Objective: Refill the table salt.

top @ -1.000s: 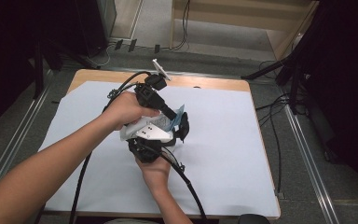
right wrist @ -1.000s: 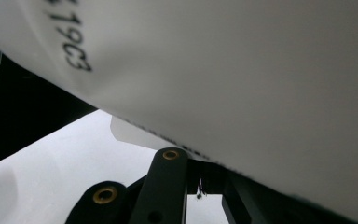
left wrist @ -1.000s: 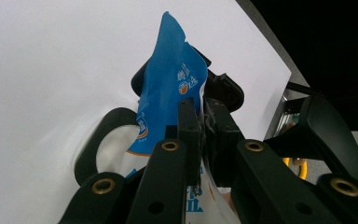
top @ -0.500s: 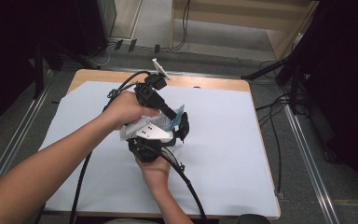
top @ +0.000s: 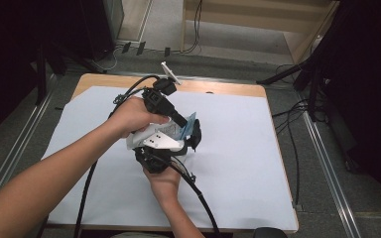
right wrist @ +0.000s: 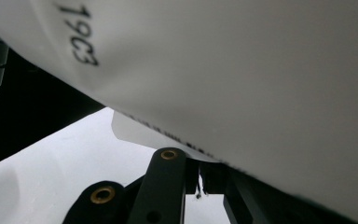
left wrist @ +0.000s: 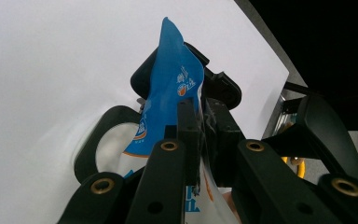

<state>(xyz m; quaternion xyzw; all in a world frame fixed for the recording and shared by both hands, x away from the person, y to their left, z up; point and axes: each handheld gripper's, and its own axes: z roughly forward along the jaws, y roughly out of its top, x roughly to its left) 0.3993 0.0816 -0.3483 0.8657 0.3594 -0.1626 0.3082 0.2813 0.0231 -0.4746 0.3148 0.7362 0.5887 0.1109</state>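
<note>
A flat, glossy blue-and-white sachet [left wrist: 168, 98] of thin film, printed with small white characters and an orange-and-white round mark, is held in the air between the two grippers, above the middle of the table. Its upper end tapers to a bent, pointed corner that rises past the fingertips; its lower, wider part runs down between the black jaws of the left gripper [left wrist: 200, 135]. These jaws stand closed on the sachet, the film pinched flat between their matte black pads. In the high view the same packet [top: 187, 124] shows as a small blue tab just beyond the left gripper [top: 181, 121], which is carried by the left hand [top: 134, 116].

The right gripper [top: 191, 144], held by the right hand [top: 163, 181] directly below the left one, has its jaws drawn together too; in the right gripper view a thin pale edge of film [right wrist: 140, 135] lies just above the closed tips [right wrist: 200, 179], and a smooth white surface with black printed characters [right wrist: 242, 70] arches close over them.

Thick black cables [top: 87, 193] trail from both grippers toward the near table edge. Beneath lies a smooth pale sheet [top: 238, 158] covering a wooden table [top: 218, 88], whose bare rim shows at the far side.
</note>
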